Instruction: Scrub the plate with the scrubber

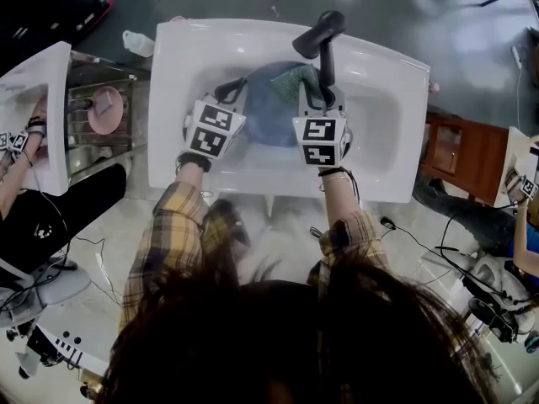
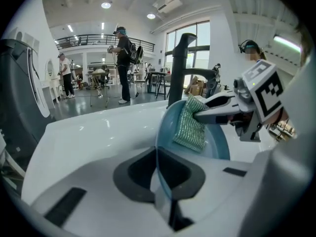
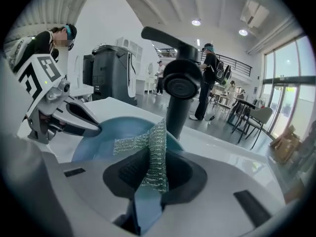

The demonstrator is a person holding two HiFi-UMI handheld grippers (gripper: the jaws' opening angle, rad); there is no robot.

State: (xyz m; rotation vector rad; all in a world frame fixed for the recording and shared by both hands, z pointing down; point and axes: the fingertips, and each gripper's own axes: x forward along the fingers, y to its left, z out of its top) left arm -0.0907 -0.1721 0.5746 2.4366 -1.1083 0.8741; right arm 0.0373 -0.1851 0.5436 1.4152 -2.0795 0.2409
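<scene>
- The left gripper (image 1: 234, 91) is clamping the rim of the blue plate (image 1: 269, 114), jaws almost fully together, with the thin edge running straight up between them and the dish stretching out ahead of the tips
- The right gripper (image 1: 314, 91) is pinching the green mesh scrubber (image 1: 296, 78), jaws closed down on it, with a fold of mesh poking out past the tips
- That fold is lying against the plate's face just ahead of the right jaws, near the upper rim, on the far side of the plate from the left jaws
- Both grippers are working over the white sink (image 1: 181, 53), the dark faucet (image 1: 324, 32) standing just beyond the right jaws
- Progress call: the set-up is looking complete, with the plate secured on one side and the scrubber gripped and meeting the dish on the other
- What's looking left is the scrubbing itself: most of the blue face is lying uncovered by the mesh, so strokes across it are looking due
- No suds, water or grime are showing, so how clean the plate is already, I cannot tell
</scene>
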